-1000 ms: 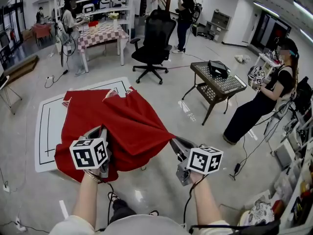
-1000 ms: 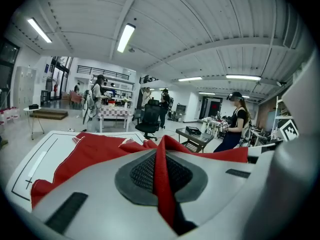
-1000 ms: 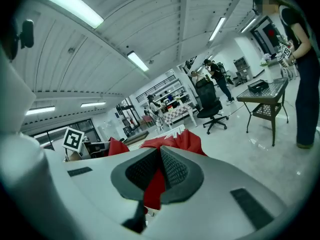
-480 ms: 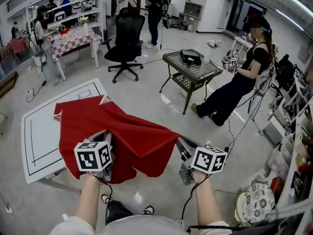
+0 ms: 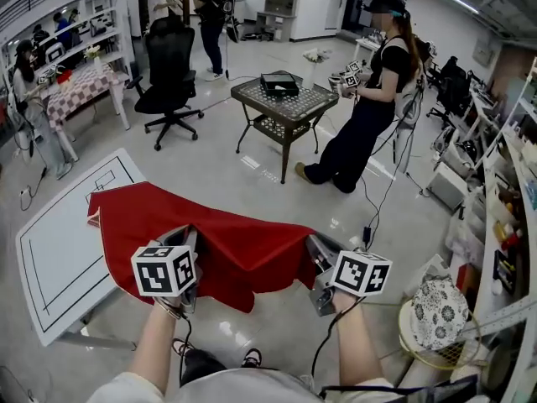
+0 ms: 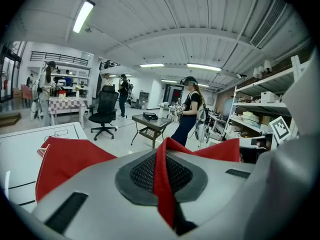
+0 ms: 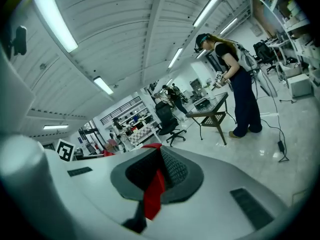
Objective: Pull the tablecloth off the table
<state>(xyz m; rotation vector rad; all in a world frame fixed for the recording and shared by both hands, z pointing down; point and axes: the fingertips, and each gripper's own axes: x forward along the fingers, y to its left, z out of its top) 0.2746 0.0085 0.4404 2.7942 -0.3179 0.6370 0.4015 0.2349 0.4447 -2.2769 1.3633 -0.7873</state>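
A red tablecloth (image 5: 201,229) hangs stretched between the white table (image 5: 59,250) at the left and my two grippers. Only its far left part still lies on the tabletop. My left gripper (image 5: 186,240) is shut on the cloth's near edge, and a red fold (image 6: 162,176) runs between its pads. My right gripper (image 5: 312,245) is shut on the same edge further right, with a strip of red cloth (image 7: 154,189) pinched between its pads. Between the grippers the cloth sags towards the floor.
A black mesh side table (image 5: 284,103) with a black box stands ahead, with a person in dark clothes (image 5: 369,99) beside it. A black office chair (image 5: 168,65) is at the back left. Shelves and a round patterned stool (image 5: 440,313) crowd the right side. Cables lie on the floor.
Both grippers have swung to the right with the cloth held. Much more of the white tabletop is bare, and the cloth now covers only its right edge.
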